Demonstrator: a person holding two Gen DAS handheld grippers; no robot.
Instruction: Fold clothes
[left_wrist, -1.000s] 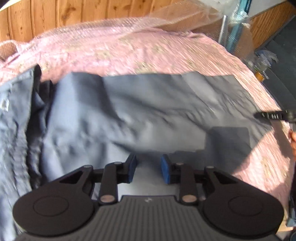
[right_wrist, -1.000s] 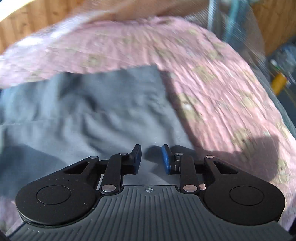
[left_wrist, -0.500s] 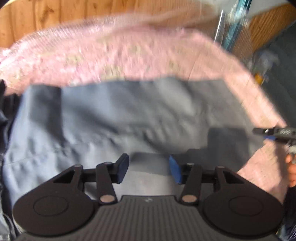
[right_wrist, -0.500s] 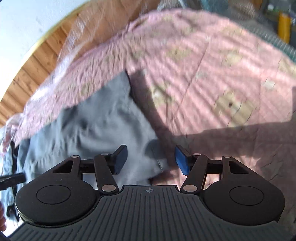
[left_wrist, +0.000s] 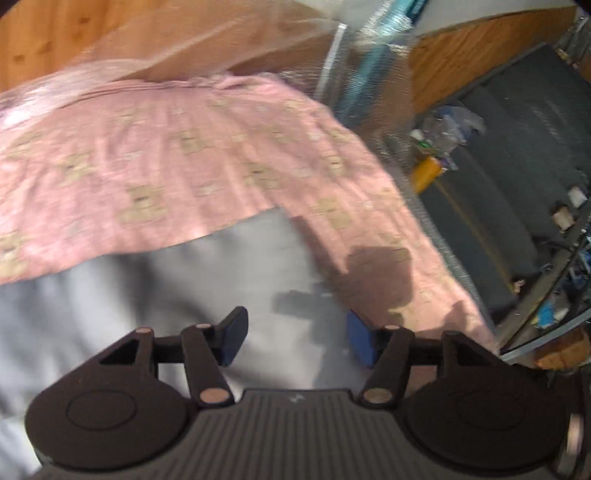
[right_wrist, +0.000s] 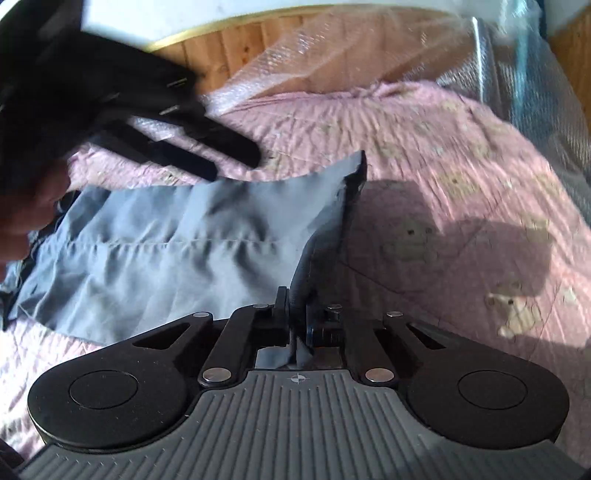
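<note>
**Right gripper clamped on garment edge, left one released**

Surface was a bed under a pink quilt (left_wrist: 207, 173) with beige bear print, bubble wrap (right_wrist: 332, 48) along its far side against a wood-panel wall (right_wrist: 229, 48). Right of the bed: dark floor (left_wrist: 517, 155) with clutter and an orange bottle (left_wrist: 426, 173). Grey garment (right_wrist: 184, 243) lay spread on the quilt, left of centre. Left gripper (left_wrist: 295, 336) hovered over the cloth, jaws wide apart, nothing between them; the right wrist view caught it blurred at upper left. Right gripper (right_wrist: 297, 317) was pinched tight on the garment's right edge, that edge pulled up into a ridge. Half a second before, the right jaws were spread with the cloth corner lying flat between them; the left jaws were already spread
</note>
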